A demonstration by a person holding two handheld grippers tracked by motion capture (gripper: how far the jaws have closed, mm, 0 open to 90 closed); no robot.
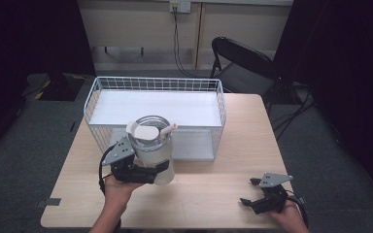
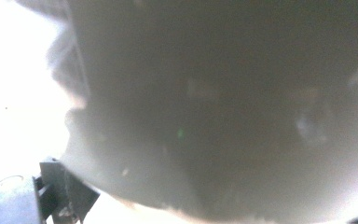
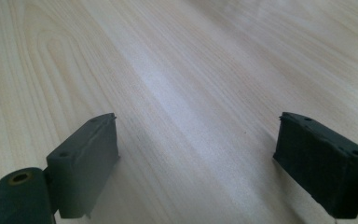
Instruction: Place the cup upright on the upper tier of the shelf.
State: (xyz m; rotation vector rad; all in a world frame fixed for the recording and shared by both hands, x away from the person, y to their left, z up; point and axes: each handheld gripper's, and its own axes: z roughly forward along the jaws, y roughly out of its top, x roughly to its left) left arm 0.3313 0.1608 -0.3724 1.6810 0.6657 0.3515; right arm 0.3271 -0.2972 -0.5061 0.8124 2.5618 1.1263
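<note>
The left hand-held gripper (image 1: 148, 171) clamps the frosted white plastic tumbler with straw lid (image 1: 151, 145) at the white wire basket's (image 1: 97, 94) six o'clock rim; tilting could spill it. The right hand-held gripper (image 1: 248, 192) rests released at five o'clock on the pale wooden tabletop (image 1: 213, 194)

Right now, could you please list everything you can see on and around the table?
tumbler: one, frosted white with a clear lid and a pale straw, held above the table's near left part, in front of the rack
wire rack: one, white, with a white shelf, at the table's far middle
table: one, light wood
folding chair: one, black, behind the table to the right
wall socket with cable: one, on the far wall
left tool: black, shut on the tumbler
right tool: black, jaws wide apart, low over the table's near right
</note>
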